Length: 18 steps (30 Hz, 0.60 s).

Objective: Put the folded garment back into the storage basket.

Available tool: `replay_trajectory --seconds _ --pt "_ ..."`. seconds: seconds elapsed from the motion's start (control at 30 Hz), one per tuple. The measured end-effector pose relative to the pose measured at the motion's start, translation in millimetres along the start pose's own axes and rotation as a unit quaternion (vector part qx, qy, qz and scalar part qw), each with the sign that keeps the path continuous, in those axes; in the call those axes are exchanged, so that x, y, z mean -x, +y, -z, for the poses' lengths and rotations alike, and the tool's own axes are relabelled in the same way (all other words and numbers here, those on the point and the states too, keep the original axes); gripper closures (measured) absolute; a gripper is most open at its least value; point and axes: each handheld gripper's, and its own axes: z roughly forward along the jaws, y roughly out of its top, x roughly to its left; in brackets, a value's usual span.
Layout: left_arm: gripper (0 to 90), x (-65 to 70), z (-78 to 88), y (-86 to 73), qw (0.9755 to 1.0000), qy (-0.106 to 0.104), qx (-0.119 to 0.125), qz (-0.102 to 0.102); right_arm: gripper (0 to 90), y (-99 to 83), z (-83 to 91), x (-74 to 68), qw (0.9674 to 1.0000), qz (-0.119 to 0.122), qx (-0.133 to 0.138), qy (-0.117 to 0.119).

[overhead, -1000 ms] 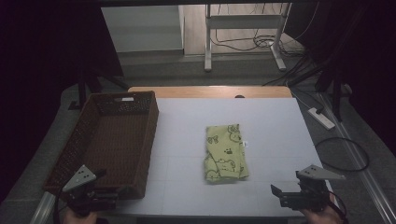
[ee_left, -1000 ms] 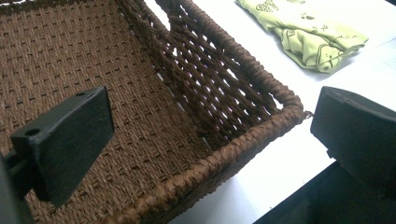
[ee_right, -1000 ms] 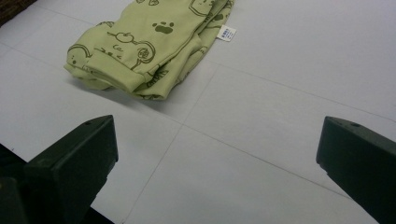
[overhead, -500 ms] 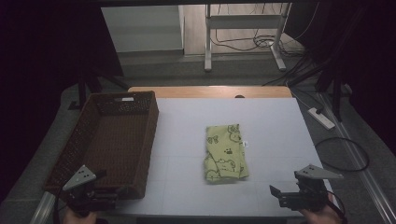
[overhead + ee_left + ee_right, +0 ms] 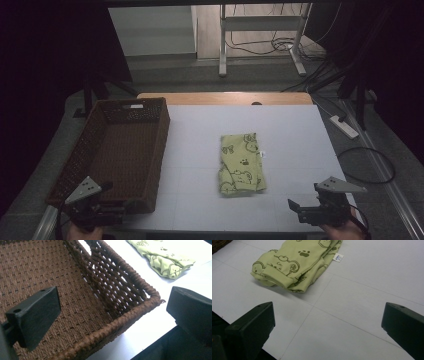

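Wicker basket [image 5: 125, 150] sits left of the folded green garment [image 5: 241, 165] mid-table. Left gripper [image 5: 117, 209] and right gripper [image 5: 300, 207] hang wide open, empty; a shallow pinch could unfold it.

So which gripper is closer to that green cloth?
Right. The right gripper sits at the table's near edge, just right of the folded cloth; the left gripper is farther off, at the basket's near corner.

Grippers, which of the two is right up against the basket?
The left gripper. Its open jaws straddle the near corner of the basket, one jaw over the woven floor. The right gripper hangs over bare table, short of the cloth.
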Motion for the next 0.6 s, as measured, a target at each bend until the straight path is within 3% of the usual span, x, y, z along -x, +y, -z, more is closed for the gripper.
replay_trajectory --seconds 0.33,0.4,0.6 --pt "0.0 1.6 2.5 4.5 0.9999 -0.002 0.004 -0.01 0.0 3.8 1.6 -2.2 0.9999 0.006 0.013 0.009" --pt "0.0 1.7 1.3 5.6 0.9996 -0.02 0.0 -0.02 0.0 4.6 1.6 -2.2 0.9998 0.008 0.013 0.011" --pt "0.0 4.2 -1.7 8.3 0.9987 -0.035 -0.01 -0.035 0.0 5.4 1.3 -2.3 0.9995 0.006 0.024 0.021"
